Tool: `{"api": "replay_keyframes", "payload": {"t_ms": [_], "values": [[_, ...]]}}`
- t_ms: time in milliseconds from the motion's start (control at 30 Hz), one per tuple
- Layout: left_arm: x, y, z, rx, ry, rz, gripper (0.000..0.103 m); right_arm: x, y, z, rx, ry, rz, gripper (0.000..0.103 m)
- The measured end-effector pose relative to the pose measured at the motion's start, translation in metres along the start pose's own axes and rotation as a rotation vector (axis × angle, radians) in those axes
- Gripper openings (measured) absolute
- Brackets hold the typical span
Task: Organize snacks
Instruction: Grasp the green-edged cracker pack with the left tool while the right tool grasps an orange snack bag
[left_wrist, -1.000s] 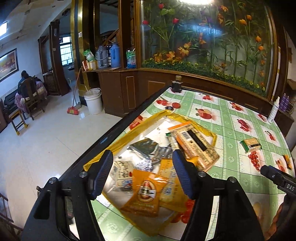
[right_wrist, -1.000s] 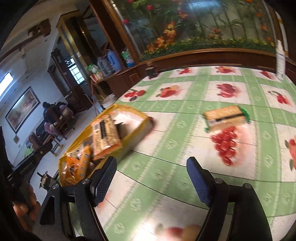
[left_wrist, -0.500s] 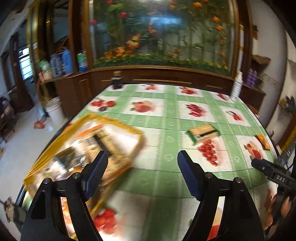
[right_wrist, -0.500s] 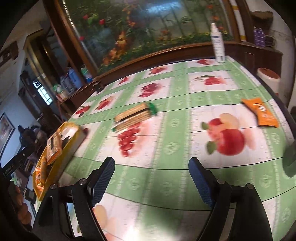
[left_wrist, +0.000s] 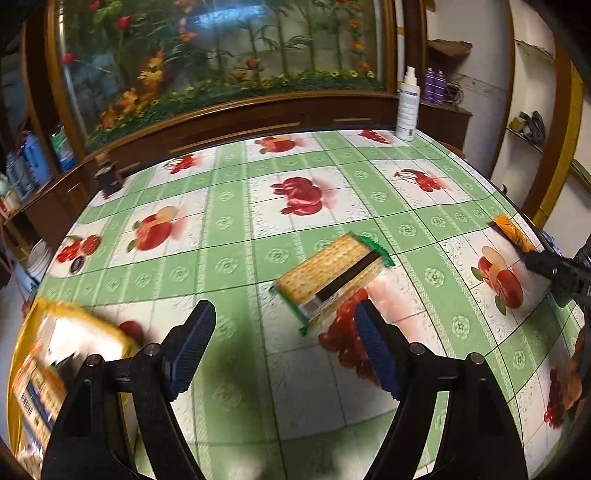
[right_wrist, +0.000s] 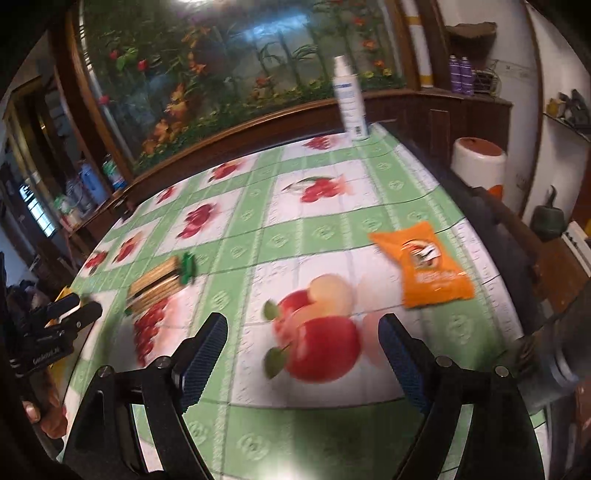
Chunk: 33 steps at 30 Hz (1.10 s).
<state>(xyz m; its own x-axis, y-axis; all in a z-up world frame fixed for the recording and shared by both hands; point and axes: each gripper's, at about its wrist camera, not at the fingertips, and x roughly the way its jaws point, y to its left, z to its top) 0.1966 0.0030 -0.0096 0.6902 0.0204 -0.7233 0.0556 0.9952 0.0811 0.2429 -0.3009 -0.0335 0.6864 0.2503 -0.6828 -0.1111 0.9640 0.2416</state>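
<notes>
A green-edged cracker pack (left_wrist: 332, 275) lies flat on the fruit-print tablecloth, just beyond my left gripper (left_wrist: 284, 332), which is open with nothing between its blue pads. The yellow tray (left_wrist: 48, 354) with several snack packets sits at the lower left. An orange snack packet (right_wrist: 424, 269) lies near the table's right edge, ahead and right of my right gripper (right_wrist: 303, 332), open and empty. The cracker pack (right_wrist: 159, 284) shows at the left in the right wrist view, and the orange packet (left_wrist: 511, 230) at the far right in the left wrist view.
A white spray bottle (left_wrist: 408, 105) stands at the table's far right corner and a small dark jar (left_wrist: 108, 177) at the far left. A wooden cabinet with a flower display runs behind. A white stool (right_wrist: 478, 162) stands past the right edge.
Both grippers have swung right across the table, away from the yellow tray. The left one now faces the cracker pack, the right one the orange packet. Both sets of jaws stand slightly wider.
</notes>
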Motion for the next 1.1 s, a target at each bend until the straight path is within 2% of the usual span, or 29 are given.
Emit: {"api": "replay_keyframes", "payload": {"t_ms": [67, 167, 333, 433, 600, 667, 733, 800, 833, 900, 933, 967, 1000, 1033, 1067, 1100], "values": [[0.009, -0.004, 0.004, 0.017, 0.004, -0.015, 0.078, 0.003, -0.004, 0.005, 0.01, -0.005, -0.018, 0.085], [0.017, -0.008, 0.007, 0.041, 0.005, -0.009, 0.078, 0.011, -0.001, 0.012, -0.009, -0.008, -0.09, 0.085], [0.026, -0.008, 0.014, 0.049, -0.002, -0.028, 0.078, 0.02, 0.003, 0.021, -0.01, -0.021, -0.122, 0.086], [0.035, -0.014, 0.018, 0.078, 0.002, -0.024, 0.078, 0.03, 0.004, 0.029, -0.013, -0.022, -0.192, 0.087], [0.051, -0.026, 0.021, 0.142, 0.03, -0.02, 0.078, 0.058, -0.008, 0.037, 0.024, 0.068, -0.282, 0.088], [0.059, -0.029, 0.023, 0.155, 0.045, -0.02, 0.078, 0.067, -0.016, 0.037, 0.047, 0.1, -0.29, 0.088], [0.065, -0.032, 0.024, 0.162, 0.064, -0.021, 0.078, 0.068, -0.018, 0.036, 0.045, 0.095, -0.276, 0.09], [0.074, -0.036, 0.022, 0.173, 0.096, -0.014, 0.079, 0.066, -0.017, 0.035, 0.041, 0.104, -0.246, 0.09], [0.073, -0.036, 0.022, 0.168, 0.084, -0.019, 0.078, 0.066, -0.015, 0.034, 0.033, 0.109, -0.224, 0.09], [0.072, -0.036, 0.02, 0.164, 0.094, -0.023, 0.078, 0.062, -0.007, 0.031, 0.001, 0.122, -0.168, 0.084], [0.071, -0.035, 0.019, 0.157, 0.1, -0.025, 0.078, 0.059, -0.002, 0.028, -0.015, 0.131, -0.131, 0.071], [0.068, -0.034, 0.016, 0.148, 0.107, -0.027, 0.073, 0.057, 0.002, 0.026, -0.022, 0.141, -0.088, 0.049], [0.065, -0.033, 0.013, 0.14, 0.11, -0.03, 0.068, 0.056, 0.007, 0.023, -0.027, 0.157, -0.051, 0.036], [0.061, -0.031, 0.009, 0.127, 0.115, -0.039, 0.056, 0.054, 0.011, 0.02, -0.032, 0.17, -0.012, 0.029], [0.056, -0.027, 0.004, 0.104, 0.127, -0.063, 0.049, 0.052, 0.015, 0.017, -0.039, 0.176, 0.022, 0.028], [0.053, -0.023, -0.001, 0.081, 0.138, -0.071, 0.048, 0.049, 0.019, 0.012, -0.047, 0.181, 0.049, 0.028]]}}
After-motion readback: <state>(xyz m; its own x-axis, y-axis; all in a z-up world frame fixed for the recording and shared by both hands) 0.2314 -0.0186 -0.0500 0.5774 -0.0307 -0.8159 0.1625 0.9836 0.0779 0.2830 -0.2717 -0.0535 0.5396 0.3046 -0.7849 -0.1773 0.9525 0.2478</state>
